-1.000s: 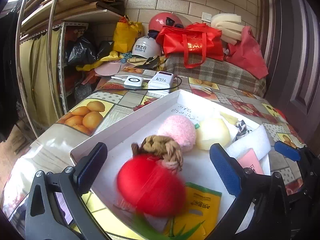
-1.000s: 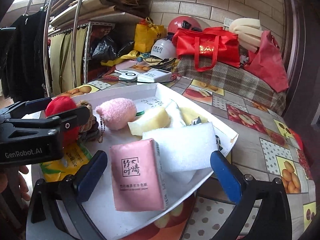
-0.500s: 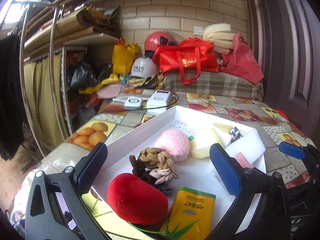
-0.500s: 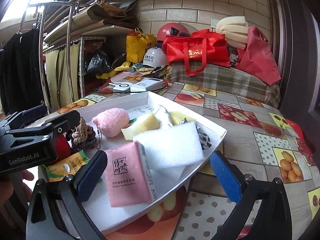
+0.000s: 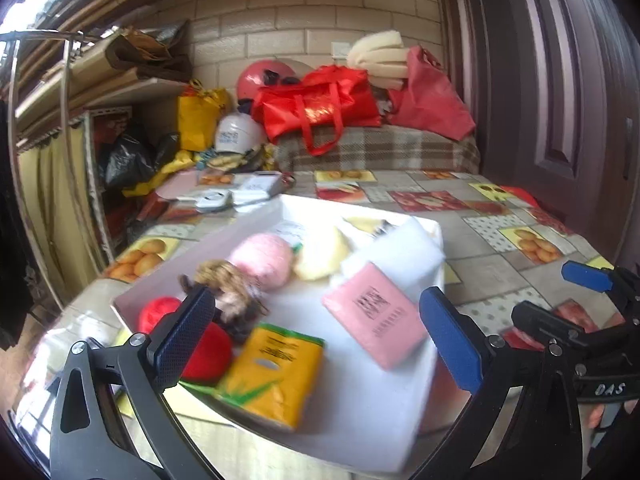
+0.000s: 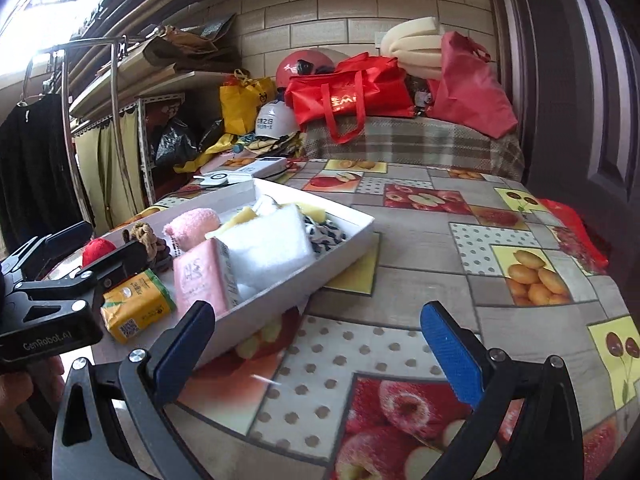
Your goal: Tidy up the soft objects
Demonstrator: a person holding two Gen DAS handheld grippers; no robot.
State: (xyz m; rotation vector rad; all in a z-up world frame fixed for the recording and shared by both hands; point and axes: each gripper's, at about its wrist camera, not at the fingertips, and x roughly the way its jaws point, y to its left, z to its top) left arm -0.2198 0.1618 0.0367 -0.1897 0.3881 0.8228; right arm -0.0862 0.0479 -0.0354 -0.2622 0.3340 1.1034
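Note:
A white tray (image 5: 372,420) on the fruit-print table holds soft things: a red plush (image 5: 208,354), a brown braided toy (image 5: 228,294), a pink fluffy ball (image 5: 262,260), a yellow sponge (image 5: 322,256), a white foam block (image 5: 404,252), a pink tissue pack (image 5: 374,314) and a yellow tissue pack (image 5: 276,372). My left gripper (image 5: 320,336) is open and empty above the tray's near end. My right gripper (image 6: 320,344) is open and empty over the table, right of the tray (image 6: 296,280). The left gripper also shows in the right wrist view (image 6: 60,280).
At the table's far end lie white devices (image 6: 244,172) and a pile of red bags (image 6: 348,92), helmets and foam on a plaid cloth. A metal rack with shelves (image 6: 116,120) stands left. A dark door (image 6: 580,100) is right.
Both grippers have pulled back and risen from the tray. The red plush, blurred between the left fingers a second ago, now lies still in the tray. The right view has swung right over the table.

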